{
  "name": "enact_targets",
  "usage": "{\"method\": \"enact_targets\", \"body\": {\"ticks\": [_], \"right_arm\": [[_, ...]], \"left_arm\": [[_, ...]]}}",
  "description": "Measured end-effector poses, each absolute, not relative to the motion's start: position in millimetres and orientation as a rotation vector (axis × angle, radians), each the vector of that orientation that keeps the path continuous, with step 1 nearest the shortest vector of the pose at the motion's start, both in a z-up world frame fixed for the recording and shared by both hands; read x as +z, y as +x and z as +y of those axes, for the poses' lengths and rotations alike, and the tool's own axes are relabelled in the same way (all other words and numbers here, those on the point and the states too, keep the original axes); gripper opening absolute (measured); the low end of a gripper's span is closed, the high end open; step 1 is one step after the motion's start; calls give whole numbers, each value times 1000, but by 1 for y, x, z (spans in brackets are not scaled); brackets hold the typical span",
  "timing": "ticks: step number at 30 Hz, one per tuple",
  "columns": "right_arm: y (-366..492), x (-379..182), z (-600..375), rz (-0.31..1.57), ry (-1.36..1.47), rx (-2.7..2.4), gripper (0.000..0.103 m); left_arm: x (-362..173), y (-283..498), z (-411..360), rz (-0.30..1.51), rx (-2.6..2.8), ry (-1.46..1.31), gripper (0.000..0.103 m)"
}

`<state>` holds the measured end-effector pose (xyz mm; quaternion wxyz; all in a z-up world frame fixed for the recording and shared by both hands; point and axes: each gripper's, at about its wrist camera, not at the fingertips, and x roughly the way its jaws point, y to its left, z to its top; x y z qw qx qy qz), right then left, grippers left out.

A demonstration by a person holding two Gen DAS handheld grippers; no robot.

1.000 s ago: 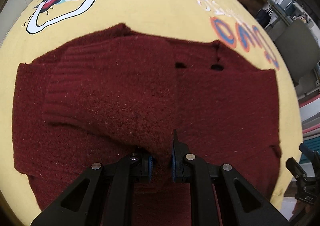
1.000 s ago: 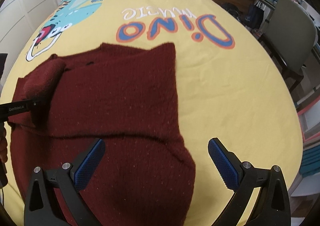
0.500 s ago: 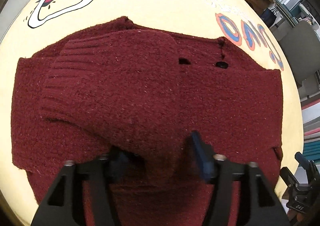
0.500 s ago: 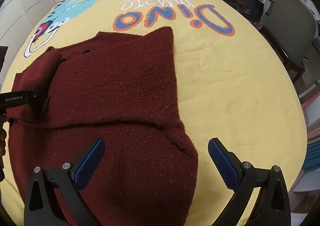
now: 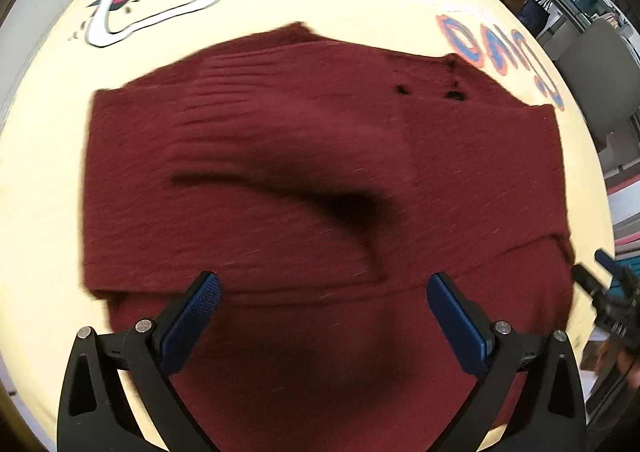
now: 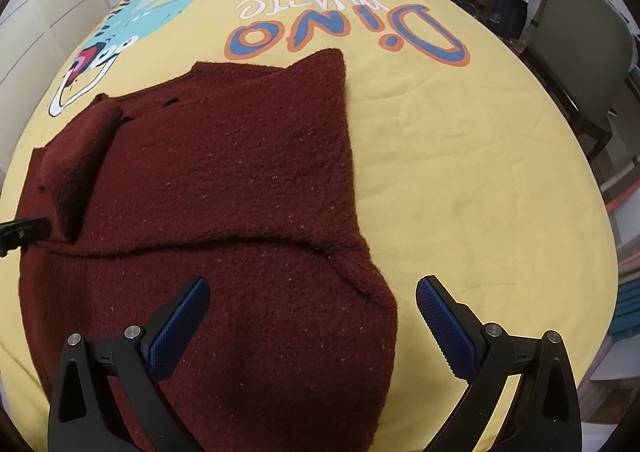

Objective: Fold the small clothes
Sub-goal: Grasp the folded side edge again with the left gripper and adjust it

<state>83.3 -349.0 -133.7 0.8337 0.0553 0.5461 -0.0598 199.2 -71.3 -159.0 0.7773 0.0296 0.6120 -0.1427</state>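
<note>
While our left gripper hangs wide open and empty over the maroon sweater, its folded sleeve lies ahead of those fingers on the yellow bedspread. Our right gripper, equally spread and holding nothing, straddles the sweater's near right edge; we judge a deep pinch there best before folding across.

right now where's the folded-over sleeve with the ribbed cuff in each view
Left wrist view: the folded sleeve lies across the upper left of the maroon sweater, ribbed cuff toward the far left, blurred by motion.
Right wrist view: the same sleeve sits at the far left edge of the sweater, left of the buttonholes.
Shared landmark: the orange and blue Dino lettering on the yellow bedspread, at the upper right in the left wrist view.
</note>
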Motion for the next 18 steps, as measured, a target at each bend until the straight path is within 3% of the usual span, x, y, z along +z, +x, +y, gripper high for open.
{"method": "enact_targets", "body": {"ticks": [9, 18], "right_arm": [[87, -133, -337, 1164, 93, -108, 103], [91, -139, -314, 1186, 63, -75, 103]], "left_arm": [[-145, 188, 11, 1276, -222, 115, 102], [-183, 192, 58, 1275, -153, 71, 101]]}}
